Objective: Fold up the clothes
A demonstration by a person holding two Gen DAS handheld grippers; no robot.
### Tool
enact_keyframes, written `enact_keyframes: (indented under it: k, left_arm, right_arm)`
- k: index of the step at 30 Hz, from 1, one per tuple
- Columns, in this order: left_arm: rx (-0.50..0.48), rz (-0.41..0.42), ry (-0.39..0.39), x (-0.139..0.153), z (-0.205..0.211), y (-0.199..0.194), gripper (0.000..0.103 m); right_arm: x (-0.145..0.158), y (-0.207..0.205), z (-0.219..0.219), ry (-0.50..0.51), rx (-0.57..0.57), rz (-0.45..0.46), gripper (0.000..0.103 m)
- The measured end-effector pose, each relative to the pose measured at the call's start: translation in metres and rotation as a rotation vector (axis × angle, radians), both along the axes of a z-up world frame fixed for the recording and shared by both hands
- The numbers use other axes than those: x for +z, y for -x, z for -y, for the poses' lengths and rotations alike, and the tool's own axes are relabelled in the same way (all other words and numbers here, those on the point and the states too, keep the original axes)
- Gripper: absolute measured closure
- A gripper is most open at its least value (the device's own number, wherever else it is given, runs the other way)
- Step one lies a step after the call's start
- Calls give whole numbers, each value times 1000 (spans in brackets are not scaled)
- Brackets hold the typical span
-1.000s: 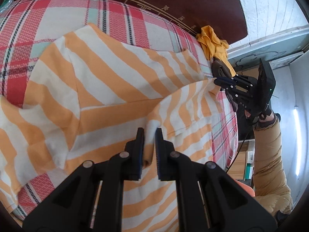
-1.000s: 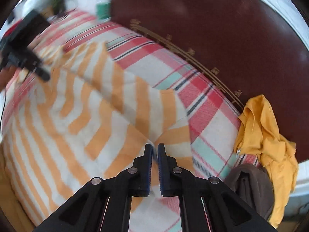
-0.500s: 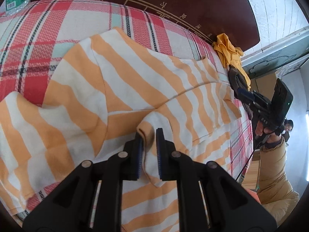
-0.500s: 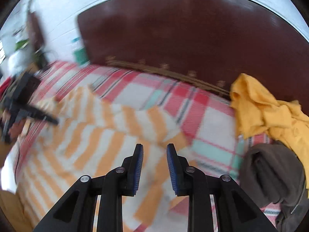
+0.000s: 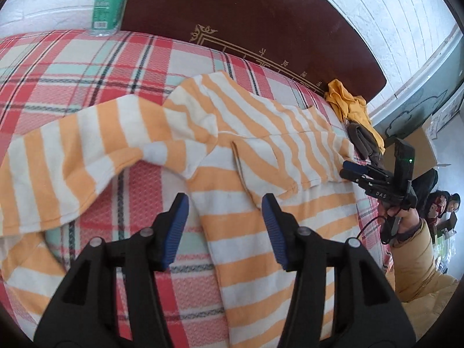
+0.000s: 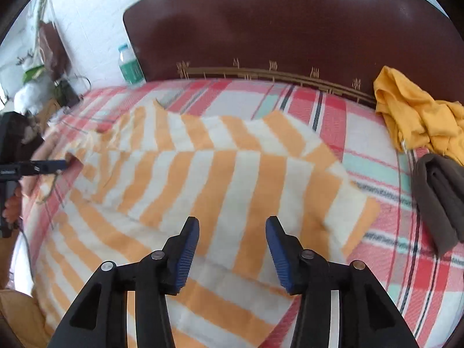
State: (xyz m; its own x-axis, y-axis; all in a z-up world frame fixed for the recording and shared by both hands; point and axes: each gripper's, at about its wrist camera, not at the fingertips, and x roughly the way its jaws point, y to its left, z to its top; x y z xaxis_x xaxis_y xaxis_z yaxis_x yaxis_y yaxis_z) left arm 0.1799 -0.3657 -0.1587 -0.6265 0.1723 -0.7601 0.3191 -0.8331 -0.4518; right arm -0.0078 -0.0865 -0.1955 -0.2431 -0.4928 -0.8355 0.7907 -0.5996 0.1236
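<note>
Now both the left claw [image 5: 224,213] and right claw [image 6: 232,236] gape wide, empty, above the striped shirt [image 6: 220,179].

A plaid bed [image 6: 374,171] is carrying a striped shirt [image 6: 220,179] lying ahead of the claw, with a yellow garment [image 6: 417,119] and brown one [image 6: 440,194] lying to its right.

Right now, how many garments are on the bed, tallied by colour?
Orange-and-white striped garment: 1
Yellow garment: 1
Dark brown folded garment: 1
Total: 3
</note>
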Motion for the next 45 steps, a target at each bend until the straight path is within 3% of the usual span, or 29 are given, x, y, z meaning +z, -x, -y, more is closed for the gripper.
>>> enact_keyframes:
  k: [4,11,15,17,21,25,29,31,33,38,42,45]
  left_arm:
    - [122,-26,-9,4,18,-39,49]
    - [401,-52,8,7,63,-122,49]
    - [527,-77,-94,-7,86,-166,49]
    - [602,-65,-105,-16,93,-180,49]
    - [703,20,43,-27,95,-192,49]
    - [707,89,242,-32,90,-188,49]
    - [590,143,242,-48,91,-168,49]
    - [558,164,301,-49,86,-158,49]
    - [517,167,307,-48,84,-150,49]
    - [498,157,306,-45,87,-138,49]
    - [482,154,332,-39,88,-134,73]
    - [468,141,349,-33,88,-131,78]
  right_arm:
    - [-7,2,-13,85,-110,128,54]
    - [23,-47,-48,339,-122,187,48]
    - [34,-79,-55,434,-88,220,46]
    - [36,-91,-54,450,-82,228,28]
    - [24,-94,-48,411,-118,243,28]
    - [12,-98,-41,371,-154,257,28]
    - [0,-101,-35,331,-190,272,28]
    - [-6,-103,-31,311,-208,279,28]
    - [-10,-105,-29,300,-219,282,28]
    - [-10,-105,-33,326,-214,264,25]
    - [-10,-106,-35,346,-210,250,26]
    - [-10,-105,-39,369,-220,248,25]
